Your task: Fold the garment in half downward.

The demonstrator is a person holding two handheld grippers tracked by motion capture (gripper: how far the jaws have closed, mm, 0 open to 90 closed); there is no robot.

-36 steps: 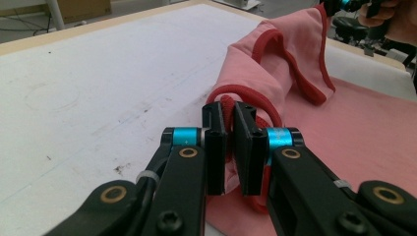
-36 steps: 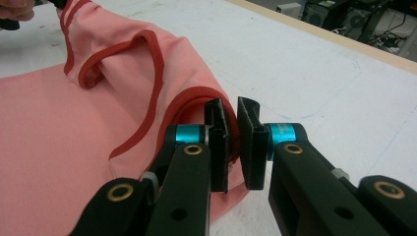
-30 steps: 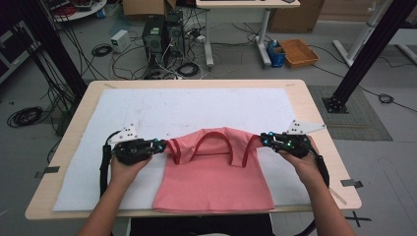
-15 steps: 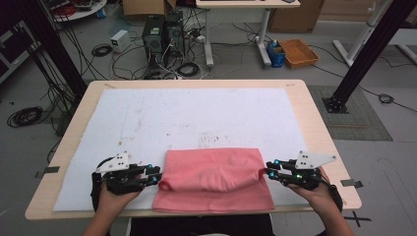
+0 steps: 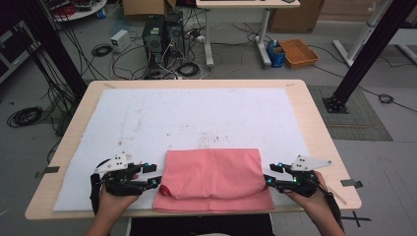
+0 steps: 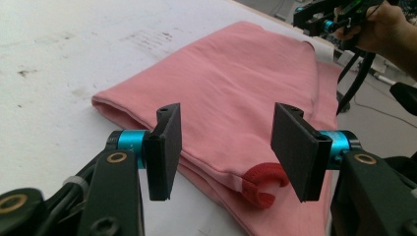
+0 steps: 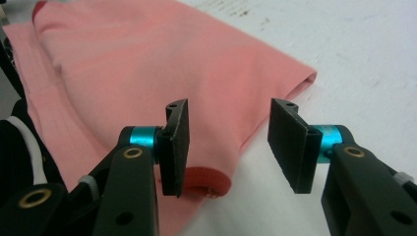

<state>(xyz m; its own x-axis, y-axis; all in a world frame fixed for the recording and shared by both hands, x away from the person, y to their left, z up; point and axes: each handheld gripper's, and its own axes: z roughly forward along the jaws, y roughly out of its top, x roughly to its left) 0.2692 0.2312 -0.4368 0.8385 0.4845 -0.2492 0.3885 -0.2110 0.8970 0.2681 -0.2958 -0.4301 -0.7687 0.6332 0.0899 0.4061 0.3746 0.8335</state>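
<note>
- Pink fabric, a folded garment [image 5: 212,179], lies in the lower middle of the high view, on the white sheet [image 5: 147,123] that covers the desk [image 5: 314,128], close to its near edge.
- It has been doubled over: the upper layer ends short of the lower one, so a strip of the bottom layer shows along the near side. This reads as a fold just laid down and let go.
- The left tool [image 5: 153,182] sits at the lower left, just beside the garment's left edge. Its jaws have just been opening and now stand apart, with the cloth lying beyond them, unpinched.
- The right tool [image 5: 269,181] sits at the lower right, at the opposite edge, its jaws likewise just opened and nothing clamped.
- A red ribbed cuff [image 6: 259,187] peeks out at the near corner in the left gripper view; another [image 7: 206,183] shows in the right gripper view.
- The garment's long axis runs left to right across the frame, from one tool towards the other; the folded edge faces the far side of the desk.
</note>
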